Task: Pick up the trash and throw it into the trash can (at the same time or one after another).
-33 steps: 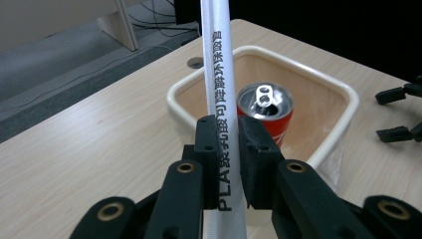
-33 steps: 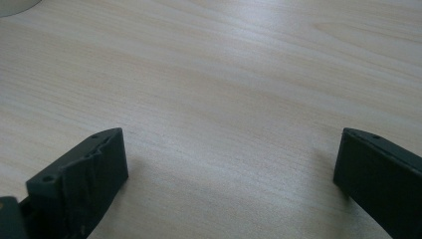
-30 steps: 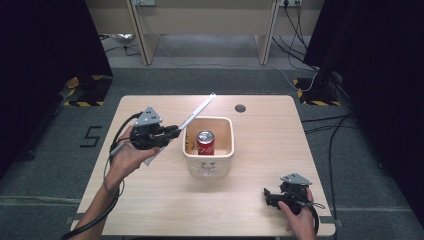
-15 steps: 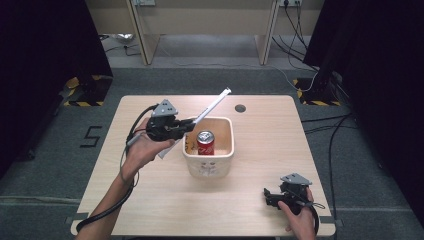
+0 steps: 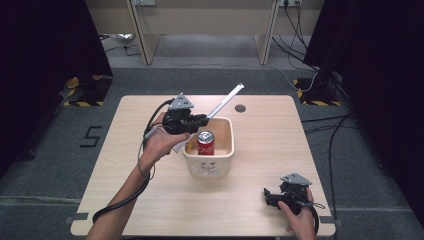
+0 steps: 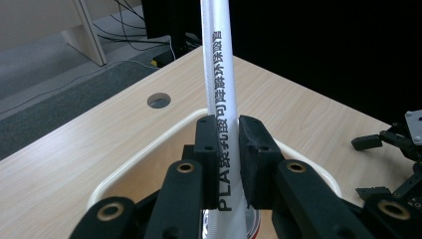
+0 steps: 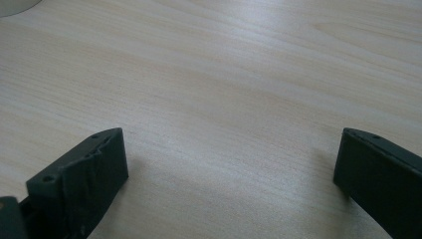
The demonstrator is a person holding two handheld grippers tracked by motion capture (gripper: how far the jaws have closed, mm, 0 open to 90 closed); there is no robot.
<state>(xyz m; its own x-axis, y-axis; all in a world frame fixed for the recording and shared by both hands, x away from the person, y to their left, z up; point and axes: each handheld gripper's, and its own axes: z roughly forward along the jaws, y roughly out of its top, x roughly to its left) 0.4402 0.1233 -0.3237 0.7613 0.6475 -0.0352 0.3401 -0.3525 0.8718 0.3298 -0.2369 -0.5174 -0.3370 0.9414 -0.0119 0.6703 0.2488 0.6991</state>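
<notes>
A long white paper-wrapped straw point(image 5: 224, 102) point(image 6: 220, 99) with black print slants up and to the right over the cream tub point(image 5: 228, 155). My left gripper point(image 5: 202, 120) point(image 6: 228, 149) is shut on the straw's lower part, just left of the tub's rim point(image 6: 149, 154). A red soda can point(image 5: 205, 142) stands upright inside the tub. My right gripper point(image 5: 267, 196) point(image 7: 229, 169) rests low at the table's front right, its jaws wide apart over bare wood with nothing between them.
The light wooden table point(image 5: 125, 180) has a round cable hole point(image 5: 240, 108) point(image 6: 158, 100) behind the tub. Dark curtains flank the scene, and cables lie on the grey floor point(image 5: 340, 130) to the right. The other gripper point(image 6: 398, 149) shows far off in the left gripper view.
My left gripper has carried the straw to the right and toward the far side, from beside the tub's left wall to over its near-left rim. The right gripper has stayed put.
</notes>
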